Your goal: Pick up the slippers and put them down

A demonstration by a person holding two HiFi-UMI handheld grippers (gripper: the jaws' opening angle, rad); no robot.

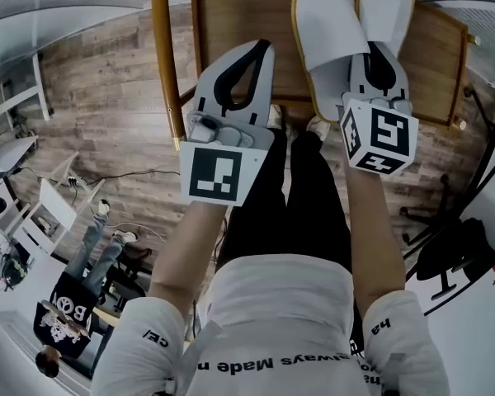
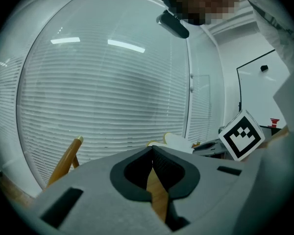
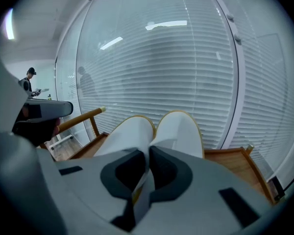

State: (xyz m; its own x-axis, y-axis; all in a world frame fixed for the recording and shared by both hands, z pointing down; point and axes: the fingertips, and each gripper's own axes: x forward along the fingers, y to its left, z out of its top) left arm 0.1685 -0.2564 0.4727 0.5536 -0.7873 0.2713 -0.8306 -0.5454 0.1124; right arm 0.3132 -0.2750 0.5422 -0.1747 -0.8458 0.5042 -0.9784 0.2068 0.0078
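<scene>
A pair of white slippers (image 1: pixel 326 23) with yellow-trimmed soles hangs side by side over the wooden chair seat (image 1: pixel 231 15). My right gripper (image 1: pixel 378 54) is shut on their near edges. In the right gripper view the slippers (image 3: pixel 132 133) stick out past the right gripper (image 3: pixel 148 150), with white fabric pinched between its pads. My left gripper (image 1: pixel 262 48) hovers to their left over the seat, shut, with nothing in it. In the left gripper view its tips (image 2: pixel 152 150) meet, with bare wood showing through below. The slippers' toes (image 2: pixel 179 142) and the right gripper's marker cube (image 2: pixel 242 135) show to the right.
The wooden chair has a slanted rail (image 1: pixel 161 48) on its left and a raised rim (image 3: pixel 245 153) on the right. Window blinds (image 2: pixel 112 92) stand behind it. A black chair base (image 1: pixel 454 254) is at right. White chairs (image 1: pixel 49 209) and people (image 1: pixel 66 308) are at lower left.
</scene>
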